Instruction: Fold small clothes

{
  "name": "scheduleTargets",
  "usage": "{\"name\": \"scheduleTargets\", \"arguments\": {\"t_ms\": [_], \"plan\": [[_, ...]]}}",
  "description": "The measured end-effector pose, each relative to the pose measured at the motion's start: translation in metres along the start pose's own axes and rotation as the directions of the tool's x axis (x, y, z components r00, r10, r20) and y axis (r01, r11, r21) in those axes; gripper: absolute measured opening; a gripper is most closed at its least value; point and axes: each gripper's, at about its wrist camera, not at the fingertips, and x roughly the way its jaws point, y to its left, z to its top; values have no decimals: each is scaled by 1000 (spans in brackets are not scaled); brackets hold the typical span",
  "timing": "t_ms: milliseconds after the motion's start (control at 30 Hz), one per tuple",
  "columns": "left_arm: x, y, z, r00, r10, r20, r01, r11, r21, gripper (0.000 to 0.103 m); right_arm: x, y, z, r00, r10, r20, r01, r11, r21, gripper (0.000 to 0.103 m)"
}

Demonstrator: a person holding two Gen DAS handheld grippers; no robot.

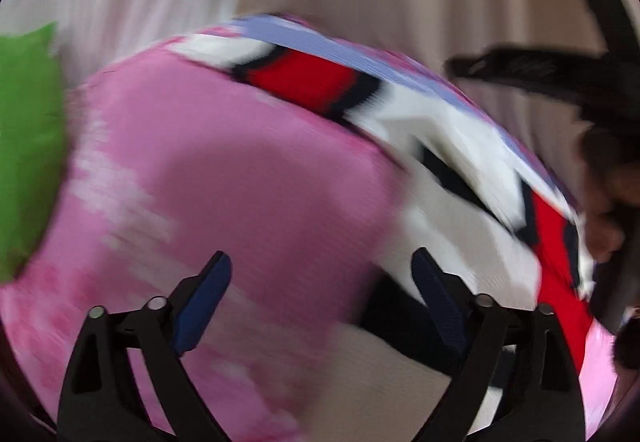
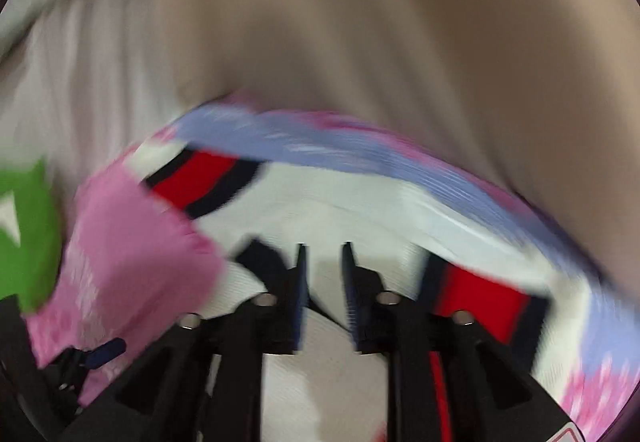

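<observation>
Cloth: a small pink garment (image 1: 240,178) fills most of both views. It has white, red and black shapes and a light purple band along its far edge. It lies spread on a beige surface (image 1: 400,2), right under both grippers.

Left gripper (image 1: 322,262): its two blue-tipped fingers stand wide apart. Pink cloth shows in the gap between them. Nothing is pinched.

Right gripper (image 2: 324,254): its fingers are close, with a thin gap left between them. White cloth shows through the gap. I cannot tell if the tips touch the cloth.

Green thing (image 1: 28,146): a bright green piece sits at the left edge, just beside the pink cloth. Too blurry to say what it is.

Hand (image 1: 608,210): a hand shows at the right edge of the left view, by the red part of the cloth.

Blur: both pictures are smeared, so small details are hard to see.
</observation>
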Motion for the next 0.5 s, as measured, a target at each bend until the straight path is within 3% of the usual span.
{"name": "scheduleTargets", "arguments": {"t_ms": [100,233,367,433,500], "plan": [[6,59,46,996,64,58,-58,994,-96,91,61,84,43,991,115,-63,-124,982,-146,35],[18,108,78,990,119,77,-109,985,-131,91,145,162,69,974,165,-154,-193,964,-184,35],[33,140,91,993,81,81,-60,972,-228,92,215,220,72,952,189,-241,-234,957,-170,36],[45,154,101,996,49,78,-22,950,-310,92,239,246,77,957,167,-239,-217,956,-200,42],[60,165,116,998,14,64,12,923,-386,92,250,257,81,967,156,-199,-199,956,-214,36]]}}
